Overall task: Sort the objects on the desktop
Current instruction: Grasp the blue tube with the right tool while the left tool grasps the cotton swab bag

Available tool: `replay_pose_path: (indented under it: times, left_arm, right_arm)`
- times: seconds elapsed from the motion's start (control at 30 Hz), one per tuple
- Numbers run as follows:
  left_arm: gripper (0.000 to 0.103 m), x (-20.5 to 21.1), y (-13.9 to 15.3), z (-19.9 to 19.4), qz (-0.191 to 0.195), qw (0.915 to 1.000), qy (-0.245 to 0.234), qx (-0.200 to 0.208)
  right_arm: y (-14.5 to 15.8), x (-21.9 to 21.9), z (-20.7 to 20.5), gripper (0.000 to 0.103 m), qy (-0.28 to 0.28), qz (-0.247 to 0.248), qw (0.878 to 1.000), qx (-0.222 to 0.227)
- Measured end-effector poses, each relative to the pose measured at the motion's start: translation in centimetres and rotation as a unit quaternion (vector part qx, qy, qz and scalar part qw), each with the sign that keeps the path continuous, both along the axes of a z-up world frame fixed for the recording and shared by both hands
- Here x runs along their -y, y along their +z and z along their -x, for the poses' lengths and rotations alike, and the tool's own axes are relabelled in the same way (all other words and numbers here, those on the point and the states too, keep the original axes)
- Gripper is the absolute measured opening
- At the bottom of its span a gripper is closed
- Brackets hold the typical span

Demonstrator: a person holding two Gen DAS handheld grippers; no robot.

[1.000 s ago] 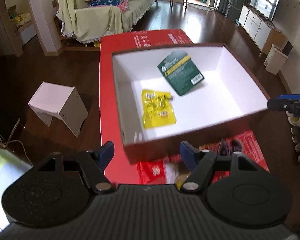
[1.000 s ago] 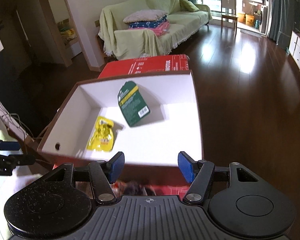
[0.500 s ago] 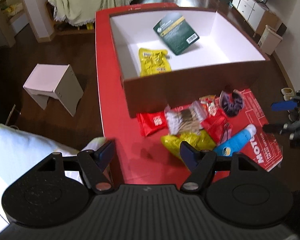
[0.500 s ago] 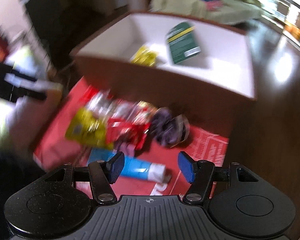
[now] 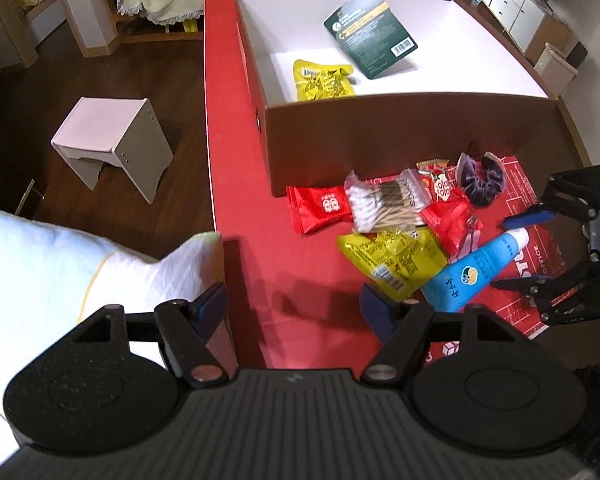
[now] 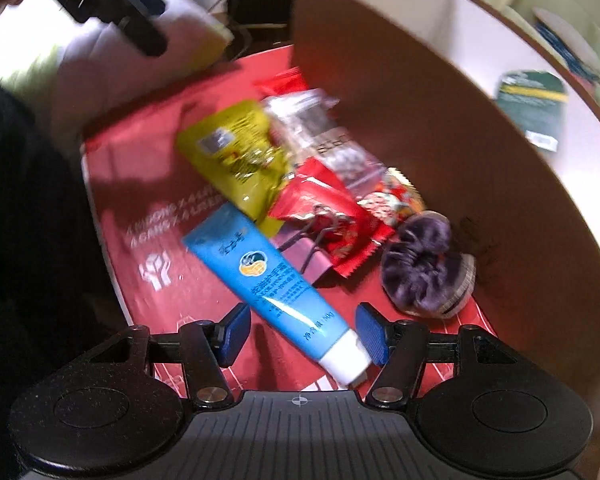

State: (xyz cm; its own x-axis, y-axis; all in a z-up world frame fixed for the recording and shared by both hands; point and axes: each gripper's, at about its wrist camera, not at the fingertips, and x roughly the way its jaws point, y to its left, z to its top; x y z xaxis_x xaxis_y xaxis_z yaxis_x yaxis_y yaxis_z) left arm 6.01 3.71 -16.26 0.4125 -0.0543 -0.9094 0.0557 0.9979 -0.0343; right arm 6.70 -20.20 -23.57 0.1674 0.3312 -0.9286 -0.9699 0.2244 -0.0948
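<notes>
since a second ago we swung both grippers from over the box down to the pile at the desk's near right corner. right gripper, fingers spread, straddles the blue tube cap end; close squarely there. left gripper open, empty. binder clip and purple scrunchie crowd the tube.

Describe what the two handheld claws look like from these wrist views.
Both match: the left claw and right claw have matte black speckled linkage arms with silver pivot screws, blue ribbed finger pads, two round black discs, and a ridged dark-grey body with a small crosshair mark. No cables show.
</notes>
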Motion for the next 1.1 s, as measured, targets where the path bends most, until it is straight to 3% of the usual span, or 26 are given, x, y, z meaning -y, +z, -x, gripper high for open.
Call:
replay_pose_path:
  times: [0.1,0.13,0.17,0.3,0.43,0.6,0.73,0.8,0.93,0.97,1.1]
  left_arm:
    - [0.069,0.1,-0.3,0.2,0.001,1.0000,-0.003,-0.004]
    - [0.069,0.2,-0.4,0.2,0.001,1.0000,-0.005,-0.005]
    - [0.069,0.3,-0.5,0.2,0.002,0.9999,-0.010,-0.005]
    - [0.069,1.4,-0.8,0.0,0.001,0.9992,-0.039,0.001]
    - [0.069,3.7,-1.3,-0.3,-0.008,0.9952,-0.097,0.012]
    - [0.069,6.5,-1.9,-0.8,-0.049,0.9823,-0.175,0.043]
    - [0.068,8.5,-2.4,-1.5,-0.110,0.9616,-0.239,0.079]
    - [0.064,9.3,-2.9,-2.1,-0.145,0.9465,-0.274,0.091]
    - [0.059,10.8,-4.7,-3.3,-0.213,0.9084,-0.348,0.093]
    - [0.059,11.0,-5.2,-3.5,-0.225,0.8994,-0.363,0.093]
    - [0.058,11.7,-6.4,-4.2,-0.239,0.8797,-0.402,0.086]
  right_arm:
    - [-0.6,0.0,0.1,0.062,0.025,-0.001,1.000,0.000]
    - [-0.7,0.0,0.1,0.059,0.028,-0.002,1.000,0.000]
    - [-0.8,0.1,0.1,0.050,0.029,-0.004,1.000,-0.001]
    - [-0.6,0.9,0.2,0.041,0.027,-0.011,1.000,-0.009]
    - [-0.5,1.5,0.9,0.035,0.021,-0.012,1.000,-0.016]
    - [-0.8,2.8,1.8,0.033,-0.006,-0.007,1.000,-0.025]
    - [-1.0,4.1,2.0,0.033,-0.039,-0.001,0.999,-0.032]
    - [-0.8,4.7,1.9,0.034,-0.059,-0.004,0.998,-0.037]
    - [-0.7,5.3,1.6,0.034,-0.087,-0.009,0.995,-0.045]
    - [-0.7,5.5,1.6,0.034,-0.093,-0.011,0.995,-0.047]
    - [-0.7,6.1,1.4,0.034,-0.110,-0.015,0.992,-0.054]
